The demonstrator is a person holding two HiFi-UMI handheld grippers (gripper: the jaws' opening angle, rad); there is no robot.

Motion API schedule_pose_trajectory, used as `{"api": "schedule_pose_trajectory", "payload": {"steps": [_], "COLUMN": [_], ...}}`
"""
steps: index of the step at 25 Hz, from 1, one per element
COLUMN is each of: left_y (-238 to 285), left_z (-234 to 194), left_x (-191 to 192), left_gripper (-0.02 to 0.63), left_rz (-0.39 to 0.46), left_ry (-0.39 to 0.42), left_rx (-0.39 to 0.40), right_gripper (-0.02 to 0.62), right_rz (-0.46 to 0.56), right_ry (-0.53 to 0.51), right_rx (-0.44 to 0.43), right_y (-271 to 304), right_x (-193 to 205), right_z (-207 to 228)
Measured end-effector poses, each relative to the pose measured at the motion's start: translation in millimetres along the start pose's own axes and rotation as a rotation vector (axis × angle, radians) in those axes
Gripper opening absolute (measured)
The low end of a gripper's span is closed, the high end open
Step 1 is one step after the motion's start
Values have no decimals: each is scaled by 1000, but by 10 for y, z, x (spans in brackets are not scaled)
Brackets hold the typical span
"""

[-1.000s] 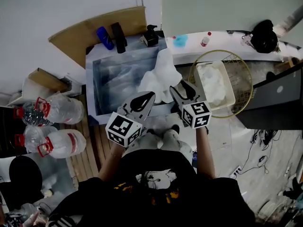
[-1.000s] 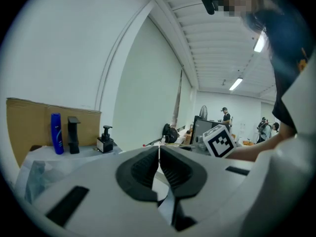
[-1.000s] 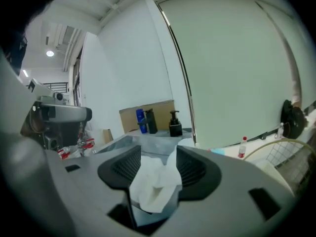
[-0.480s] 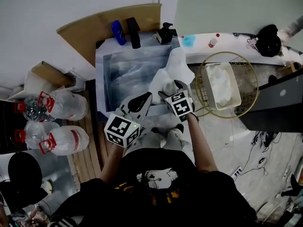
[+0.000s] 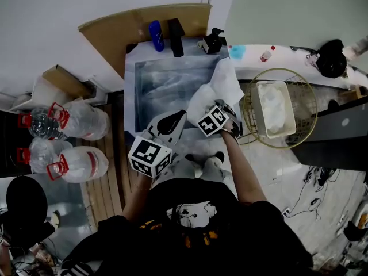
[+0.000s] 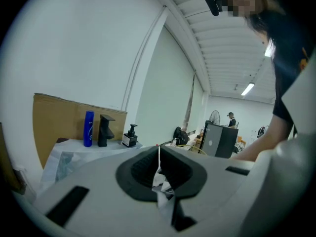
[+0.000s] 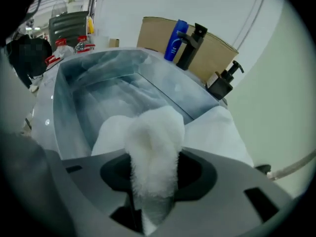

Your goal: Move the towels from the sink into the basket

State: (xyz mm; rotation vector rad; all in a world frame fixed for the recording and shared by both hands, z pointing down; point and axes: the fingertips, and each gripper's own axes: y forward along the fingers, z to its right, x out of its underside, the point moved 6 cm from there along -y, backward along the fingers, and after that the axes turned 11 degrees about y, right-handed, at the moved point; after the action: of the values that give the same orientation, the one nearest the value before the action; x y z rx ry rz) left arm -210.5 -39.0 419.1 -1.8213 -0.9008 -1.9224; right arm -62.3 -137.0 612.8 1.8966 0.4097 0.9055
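2 towels: draped towel [image 5: 223, 84] on the sink [image 5: 162, 73] right rim, a fold pinched in the right gripper [image 7: 152, 181] closing jaws; second towel [image 5: 276, 109] inside 1 tub [image 5: 260, 96] in the basket [image 5: 308, 99]; left gripper [image 6: 159, 176] closed, empty.

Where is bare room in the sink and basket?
Bare: the steel sink's left half, beside the white towels at its right rim; the round wire basket's mesh around its white tub. Crowded: back ledge with blue bottle, black tap, black dispenser.

Blue bottle [image 5: 156, 35], black pump dispenser [image 5: 211, 41]
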Motion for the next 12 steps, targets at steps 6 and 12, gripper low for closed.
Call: {"api": "schedule_pose_trajectory", "payload": {"steps": [6,12], "left_y": [-19,63], "left_z": [-42,-36], "left_x": [3,-26], "left_gripper": [12,12], "left_rz": [3,6], "left_ry": [-3,12], "left_rx": [-10,13], "right_gripper": [140,129], "right_rz": [106,291], "right_ry": [200,371], "right_rx": [-95,-181], "right_y": [-212,-703], "right_x": [-1,-15], "right_z": [105,217]}}
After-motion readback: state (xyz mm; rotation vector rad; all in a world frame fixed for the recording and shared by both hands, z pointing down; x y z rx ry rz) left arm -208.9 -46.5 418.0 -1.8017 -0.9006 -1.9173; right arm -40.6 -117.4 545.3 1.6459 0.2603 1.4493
